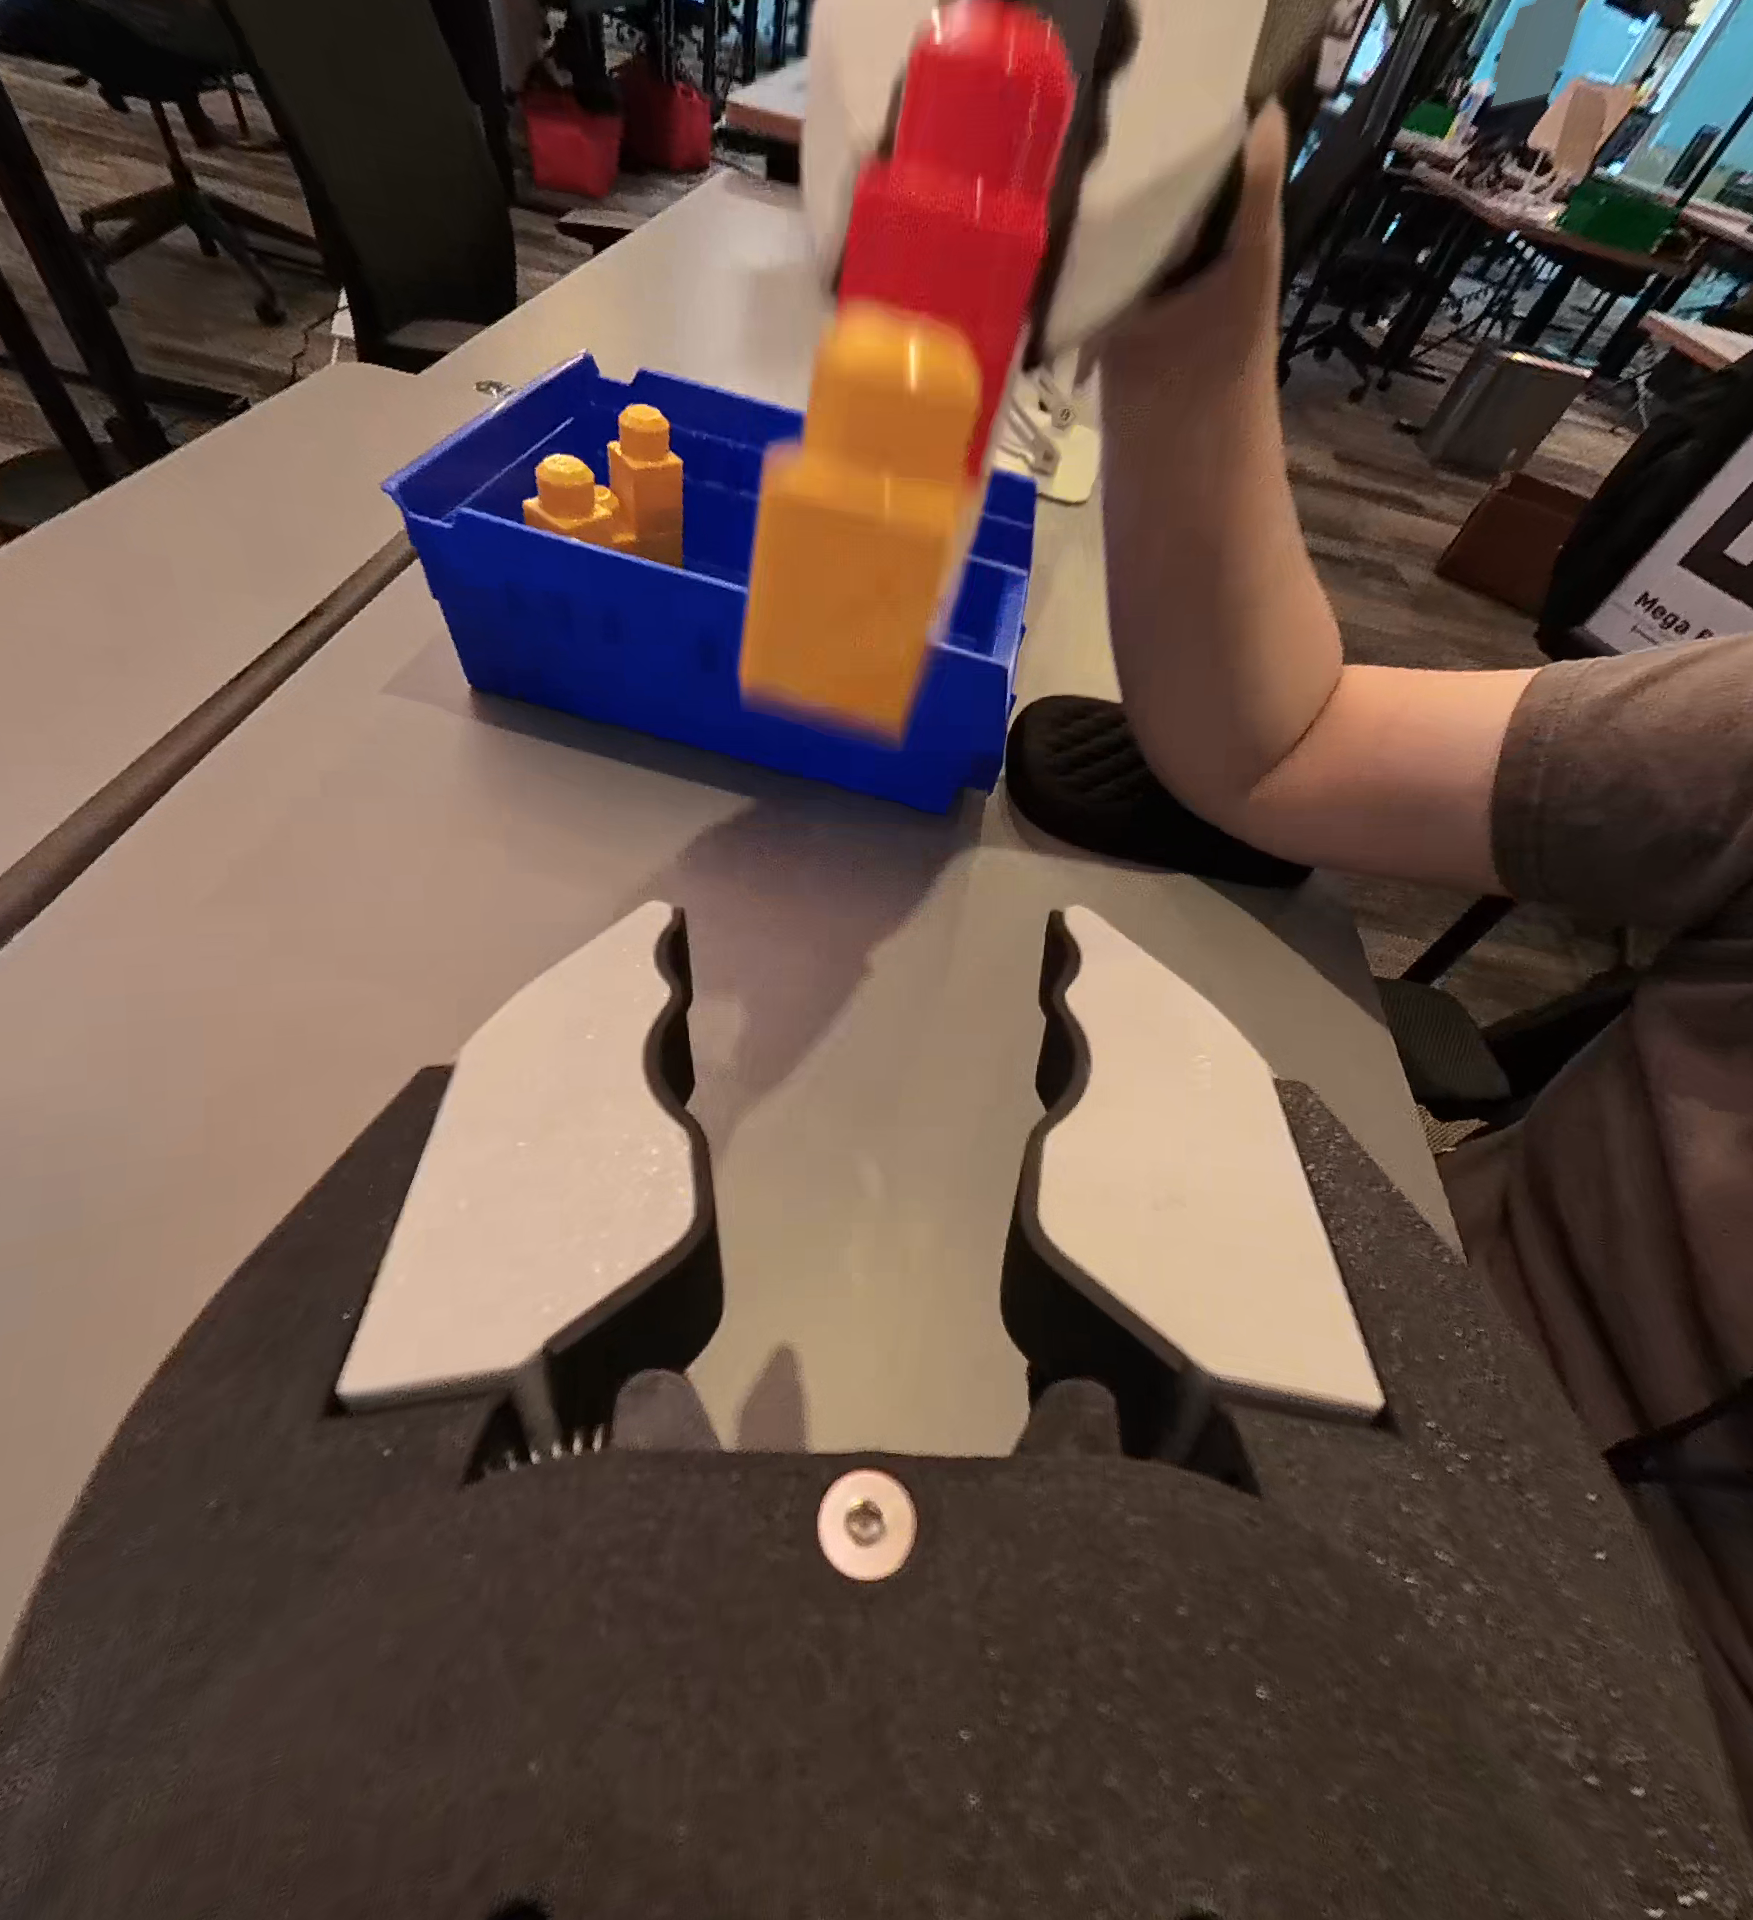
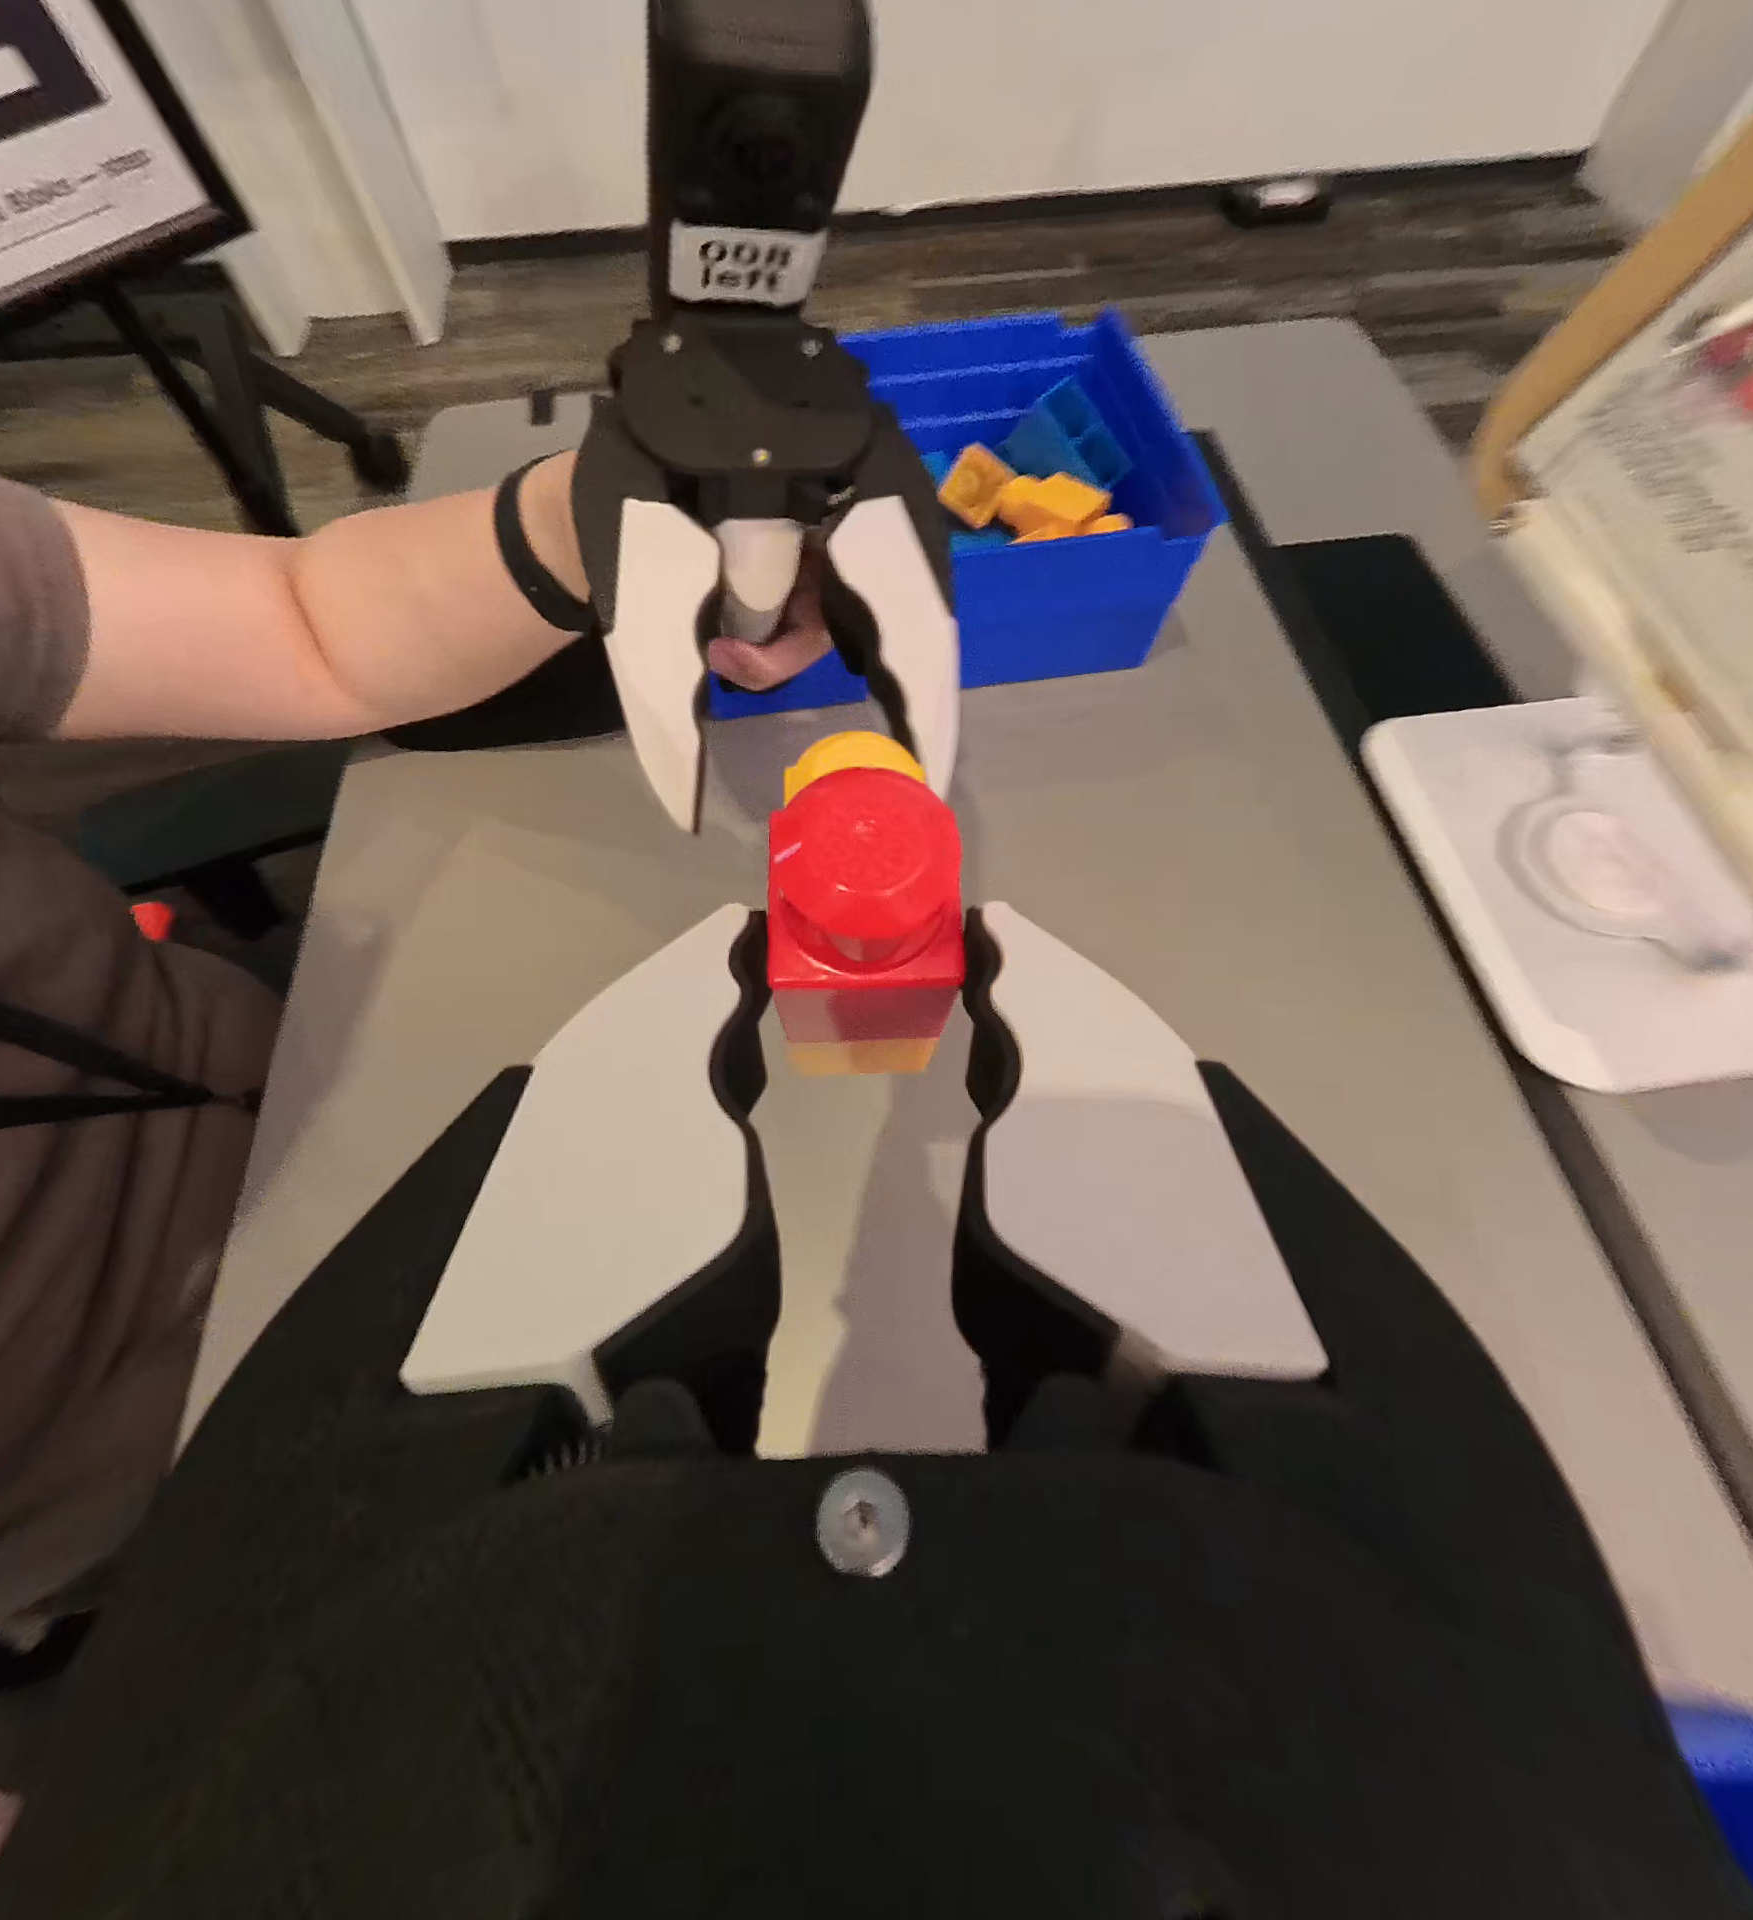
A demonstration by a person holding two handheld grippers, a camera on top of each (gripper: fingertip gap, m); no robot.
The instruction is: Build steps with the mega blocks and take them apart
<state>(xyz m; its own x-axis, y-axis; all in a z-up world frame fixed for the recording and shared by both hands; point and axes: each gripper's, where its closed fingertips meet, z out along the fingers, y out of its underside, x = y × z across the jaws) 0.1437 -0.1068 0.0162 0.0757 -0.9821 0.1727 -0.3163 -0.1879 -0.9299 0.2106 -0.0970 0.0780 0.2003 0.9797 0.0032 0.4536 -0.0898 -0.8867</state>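
A blue plastic bin (image 2: 1059, 613) sits on the grey worktop (image 2: 1111, 1143), orange plastic blocks (image 2: 1033, 504) inside it. A white moulded tray (image 2: 1578, 904) lies to its right, well apart.

Even, fairly bright indoor light falls from above, leaving soft shadows on the grey desk (image 1: 228, 935) beside the blue bin (image 1: 706, 665) and a pale sheen between the left gripper's fingers (image 1: 539, 1143). In the left wrist view the raised red block (image 1: 955, 187) and orange block (image 1: 851, 540) above the bin are smeared by motion blur, while the bin stays sharp. In the right wrist view, the sign (image 2: 30, 177) and papers (image 2: 1682, 520) flanking the bin are blurred and bowed by wide-angle distortion.
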